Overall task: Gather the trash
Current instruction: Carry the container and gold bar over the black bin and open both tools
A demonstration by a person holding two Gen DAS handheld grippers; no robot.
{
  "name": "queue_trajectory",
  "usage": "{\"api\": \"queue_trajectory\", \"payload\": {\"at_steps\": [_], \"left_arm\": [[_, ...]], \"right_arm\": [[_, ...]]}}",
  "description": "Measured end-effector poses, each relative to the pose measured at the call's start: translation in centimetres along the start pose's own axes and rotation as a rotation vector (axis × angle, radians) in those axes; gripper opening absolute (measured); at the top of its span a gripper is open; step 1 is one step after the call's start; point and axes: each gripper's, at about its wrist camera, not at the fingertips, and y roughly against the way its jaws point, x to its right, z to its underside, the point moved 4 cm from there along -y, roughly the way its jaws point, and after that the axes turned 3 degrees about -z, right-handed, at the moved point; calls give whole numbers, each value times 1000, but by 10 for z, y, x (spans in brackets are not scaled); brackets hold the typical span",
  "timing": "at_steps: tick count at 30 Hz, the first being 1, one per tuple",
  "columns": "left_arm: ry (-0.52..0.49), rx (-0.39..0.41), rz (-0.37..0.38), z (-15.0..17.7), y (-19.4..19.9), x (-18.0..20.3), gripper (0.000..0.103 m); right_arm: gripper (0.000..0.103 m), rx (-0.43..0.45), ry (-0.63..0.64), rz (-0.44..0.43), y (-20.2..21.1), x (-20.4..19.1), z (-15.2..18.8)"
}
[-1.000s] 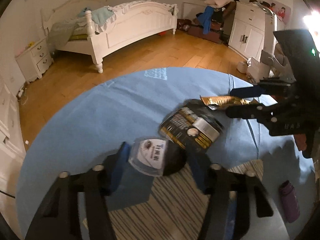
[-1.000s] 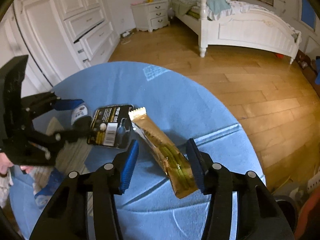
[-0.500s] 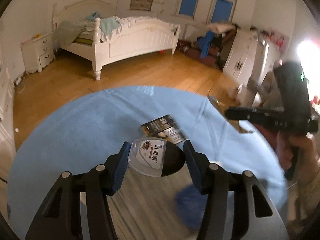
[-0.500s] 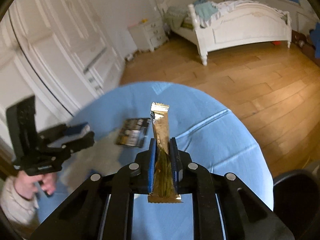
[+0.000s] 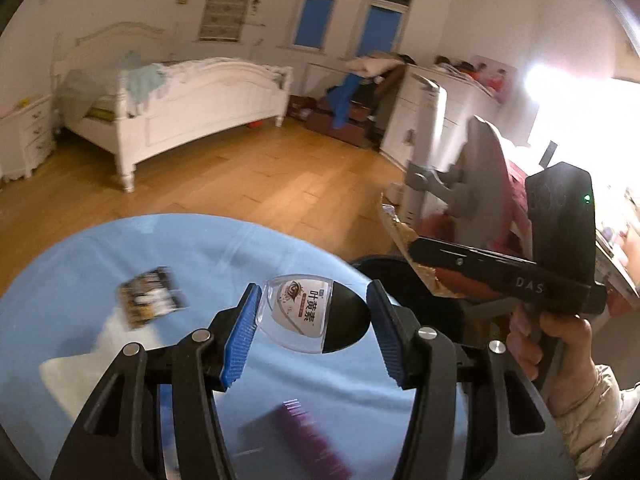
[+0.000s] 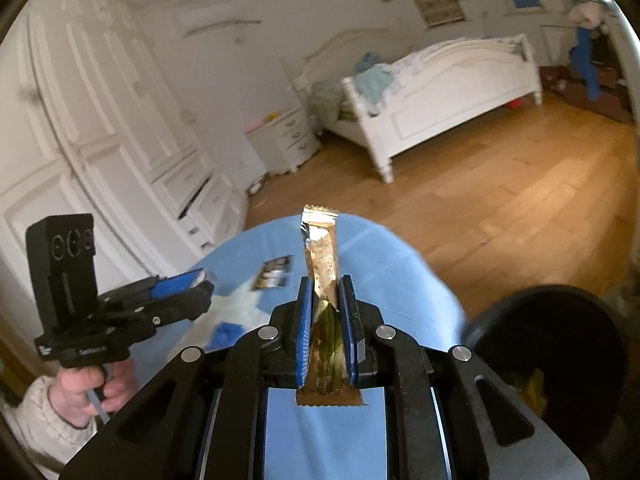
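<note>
My left gripper (image 5: 310, 320) is shut on a clear plastic blister pack (image 5: 298, 318) with a white label and black backing, held above the blue table (image 5: 120, 248). My right gripper (image 6: 325, 320) is shut on a gold snack wrapper (image 6: 322, 252) that stands up between the pads; the wrapper also shows in the left wrist view (image 5: 404, 240). A black-and-gold packet (image 5: 150, 300) lies on the table, seen small in the right wrist view (image 6: 274, 274). A black trash bin (image 6: 548, 344) stands beside the table at lower right, its rim also in the left wrist view (image 5: 384, 264).
A purple bottle (image 5: 304, 436) lies blurred on the table near me, and a white striped cloth (image 5: 76, 372) lies at left. A white bed (image 5: 180, 108), wooden floor (image 5: 260, 172), grey chair (image 5: 476, 176) and white wardrobe (image 6: 100, 140) surround the table.
Both grippers have lifted and swung right, toward the black bin, each carrying its piece of trash. The black-and-gold packet stays on the table.
</note>
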Motion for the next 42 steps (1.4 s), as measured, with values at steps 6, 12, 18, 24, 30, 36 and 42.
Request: {"api": "queue_trajectory", "payload": {"at_steps": [6,12,18,24,30,36,42], "left_arm": [[-87,-39,59,3,-39,67,54],[-119,-80,111,8,-79,111,54],[-132,-115,132,16,-114,140,54],[-144,-149,138,21,-134,149,54],[-143,-173,145,22,-145,154,54],[-158,-180,121,20,-150,159,67],[-145,-127,66,16,-137,155,95]], "right_arm": [[15,41,-103,58,40,53,21],[15,46,-184,102,56,100,44],[15,20,-272,145,51,145,68],[15,3,-334,166,45,171,88],[15,-5,-362,175,43,185,95],[36,-15,-409,198,42,194,97],[67,22,-432,230,54,197,97]]}}
